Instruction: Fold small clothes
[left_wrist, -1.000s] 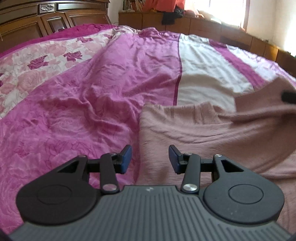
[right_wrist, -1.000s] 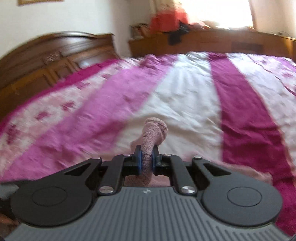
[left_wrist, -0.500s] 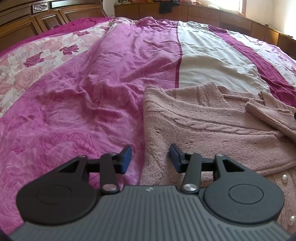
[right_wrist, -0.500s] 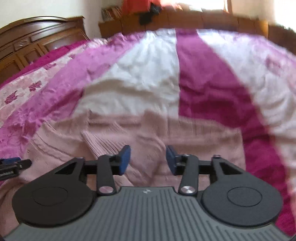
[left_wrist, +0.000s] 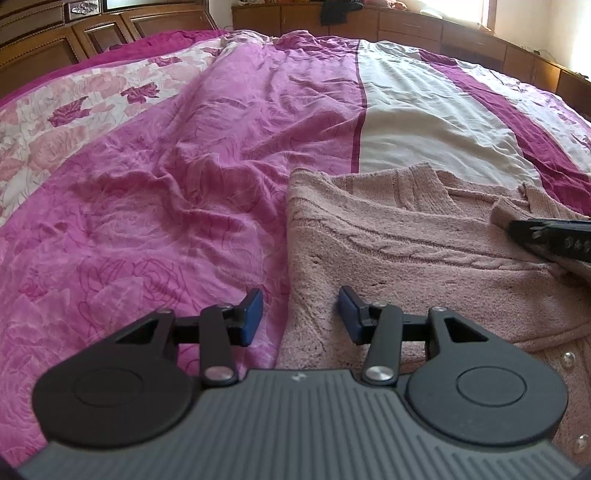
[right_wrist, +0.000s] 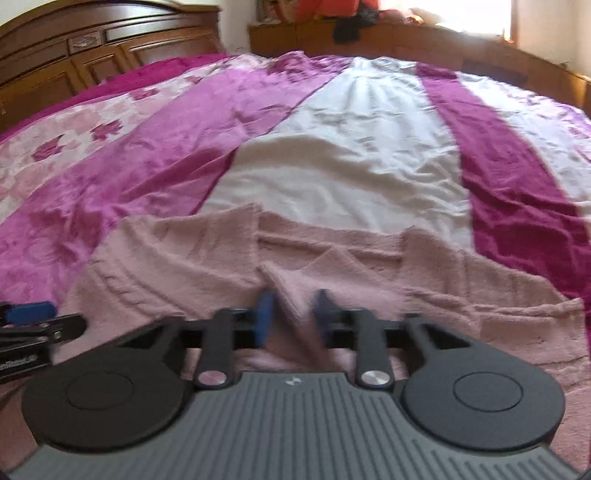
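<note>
Here, my left gripper (left_wrist: 300, 316) gapes astride the pink cardigan (left_wrist: 424, 243)'s left edge; my right gripper (right_wrist: 291, 319), also unclenched, hovers mid-garment.

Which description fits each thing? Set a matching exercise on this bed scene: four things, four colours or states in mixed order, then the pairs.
Things:
1. cardigan
2. headboard
3. left gripper
4. finger pads

Descriptions:
A. blue
B. open, over the garment's left edge
C. dusty pink knit, lying on the bedspread
D. dark carved wood

Pairs: 1-C, 2-D, 3-B, 4-A
</note>
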